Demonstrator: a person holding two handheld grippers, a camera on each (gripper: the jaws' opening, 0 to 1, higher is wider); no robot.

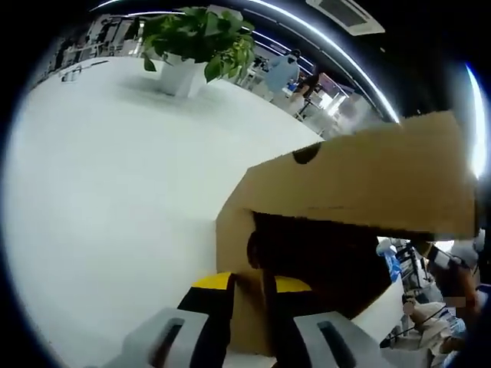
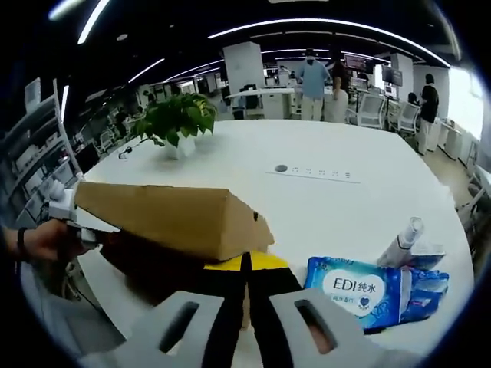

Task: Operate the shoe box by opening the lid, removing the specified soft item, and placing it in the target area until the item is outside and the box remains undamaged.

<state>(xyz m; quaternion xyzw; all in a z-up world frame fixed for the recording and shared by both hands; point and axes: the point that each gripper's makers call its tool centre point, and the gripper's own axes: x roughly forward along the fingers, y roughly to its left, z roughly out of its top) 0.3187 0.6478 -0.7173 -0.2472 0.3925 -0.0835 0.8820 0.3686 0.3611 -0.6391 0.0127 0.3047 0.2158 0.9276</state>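
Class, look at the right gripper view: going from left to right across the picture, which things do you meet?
A person's hand → the cardboard shoe box lid → the right gripper → the blue pack of wipes.

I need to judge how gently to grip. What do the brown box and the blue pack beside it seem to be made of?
The brown shoe box looks like matte corrugated cardboard: tan, stiff flat panels, with a rough cut edge under the raised lid. The blue wipes pack seems to be soft glossy plastic film: it is wrinkled, shiny and printed.
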